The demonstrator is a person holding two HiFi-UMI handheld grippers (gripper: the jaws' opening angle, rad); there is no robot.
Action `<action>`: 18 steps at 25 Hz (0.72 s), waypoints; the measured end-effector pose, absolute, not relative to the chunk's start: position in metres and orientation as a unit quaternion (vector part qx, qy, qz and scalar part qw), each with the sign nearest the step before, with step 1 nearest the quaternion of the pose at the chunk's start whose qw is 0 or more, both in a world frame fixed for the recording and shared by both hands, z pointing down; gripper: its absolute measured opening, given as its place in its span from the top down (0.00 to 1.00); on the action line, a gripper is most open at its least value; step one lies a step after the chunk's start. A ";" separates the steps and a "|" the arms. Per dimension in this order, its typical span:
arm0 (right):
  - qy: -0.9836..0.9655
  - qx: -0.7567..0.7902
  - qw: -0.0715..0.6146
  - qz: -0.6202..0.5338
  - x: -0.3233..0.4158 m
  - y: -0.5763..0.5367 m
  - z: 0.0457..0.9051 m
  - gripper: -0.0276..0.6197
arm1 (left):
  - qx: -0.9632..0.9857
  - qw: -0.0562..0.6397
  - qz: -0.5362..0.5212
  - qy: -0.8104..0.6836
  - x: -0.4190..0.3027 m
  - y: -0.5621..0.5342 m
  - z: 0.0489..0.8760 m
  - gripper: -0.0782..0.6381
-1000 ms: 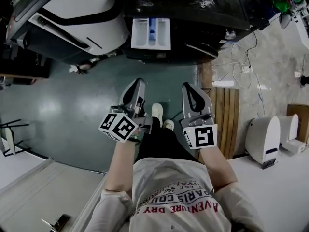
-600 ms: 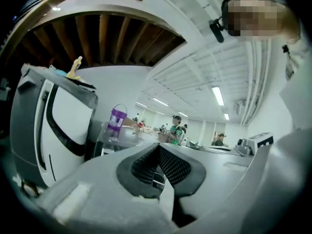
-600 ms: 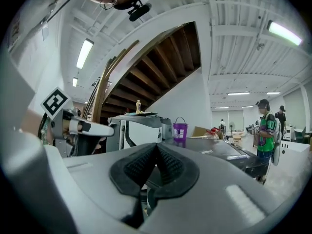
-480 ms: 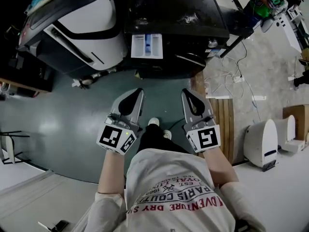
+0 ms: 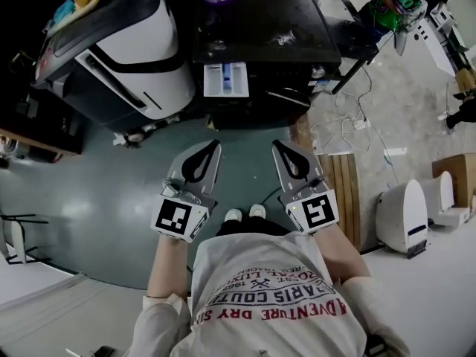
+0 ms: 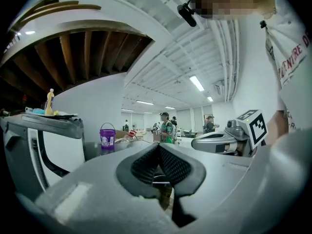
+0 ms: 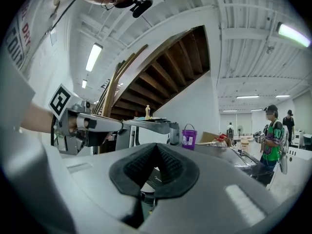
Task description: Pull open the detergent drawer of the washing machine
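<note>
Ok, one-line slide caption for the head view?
Detergent drawer open on the black washing machine; left gripper and right gripper, both shut and empty, held short of it.

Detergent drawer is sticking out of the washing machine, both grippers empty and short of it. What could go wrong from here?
1. The detergent drawer juts out of the washing machine; a step in, or a swing of the left gripper or right gripper, could knock or strain it.
2. Loose cables lie on the floor right of the machine: a possible trip hazard.
</note>
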State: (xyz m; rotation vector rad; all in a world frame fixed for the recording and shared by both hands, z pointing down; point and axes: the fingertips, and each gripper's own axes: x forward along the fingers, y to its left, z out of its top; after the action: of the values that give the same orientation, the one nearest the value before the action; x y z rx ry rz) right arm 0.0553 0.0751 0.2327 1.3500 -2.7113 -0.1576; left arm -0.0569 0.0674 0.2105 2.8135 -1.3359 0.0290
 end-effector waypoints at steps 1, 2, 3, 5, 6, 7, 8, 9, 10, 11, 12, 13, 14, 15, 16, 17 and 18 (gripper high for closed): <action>-0.893 0.444 0.055 -0.052 0.053 0.077 0.230 0.96 | 0.904 0.015 0.008 -0.428 -0.058 0.069 0.208 0.89; -0.893 0.444 0.055 -0.055 0.051 0.079 0.226 0.96 | 0.904 0.015 0.006 -0.427 -0.060 0.070 0.205 0.89; -0.893 0.444 0.054 -0.058 0.048 0.080 0.223 0.96 | 0.904 0.014 0.007 -0.427 -0.061 0.072 0.203 0.89; -0.893 0.444 0.050 -0.061 0.044 0.082 0.217 0.96 | 0.904 0.008 0.015 -0.427 -0.063 0.077 0.202 0.89; -0.893 0.444 0.048 -0.062 0.043 0.084 0.215 0.96 | 0.905 0.006 0.020 -0.425 -0.063 0.079 0.204 0.89; -0.892 0.445 0.046 -0.062 0.042 0.084 0.214 0.96 | 0.905 0.005 0.022 -0.424 -0.064 0.081 0.205 0.89; -0.892 0.446 0.046 -0.061 0.042 0.084 0.213 0.96 | 0.906 0.006 0.022 -0.423 -0.065 0.082 0.205 0.89; -0.891 0.448 0.045 -0.060 0.042 0.084 0.213 0.96 | 0.906 0.007 0.022 -0.423 -0.066 0.083 0.205 0.89; -0.890 0.450 0.045 -0.059 0.042 0.084 0.212 0.96 | 0.906 0.008 0.024 -0.422 -0.067 0.083 0.205 0.89; -0.889 0.452 0.045 -0.057 0.042 0.084 0.212 0.96 | 0.907 0.007 0.028 -0.421 -0.068 0.084 0.204 0.89; -0.888 0.454 0.044 -0.057 0.042 0.084 0.211 0.96 | 0.907 0.005 0.032 -0.419 -0.068 0.085 0.205 0.89; -0.887 0.456 0.043 -0.056 0.042 0.085 0.211 0.96 | 0.909 0.003 0.033 -0.417 -0.068 0.086 0.205 0.89; -0.887 0.457 0.042 -0.057 0.043 0.085 0.210 0.96 | 0.910 0.003 0.031 -0.414 -0.068 0.087 0.205 0.89; -0.886 0.458 0.042 -0.058 0.043 0.086 0.210 0.96 | 0.911 0.006 0.027 -0.412 -0.067 0.088 0.204 0.89; -0.886 0.458 0.042 -0.059 0.043 0.086 0.209 0.96 | 0.911 0.009 0.025 -0.411 -0.067 0.088 0.201 0.89; -0.886 0.458 0.043 -0.060 0.043 0.085 0.209 0.96 | 0.911 0.012 0.024 -0.412 -0.067 0.088 0.199 0.89; -0.886 0.458 0.043 -0.061 0.043 0.085 0.209 0.96 | 0.910 0.013 0.024 -0.415 -0.067 0.087 0.197 0.89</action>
State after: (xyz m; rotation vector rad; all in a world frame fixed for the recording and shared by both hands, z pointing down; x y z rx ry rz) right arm 0.0428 0.0853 0.2093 1.4008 -2.7086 -0.1855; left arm -0.0669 0.0867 0.1974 2.8349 -1.2920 0.0753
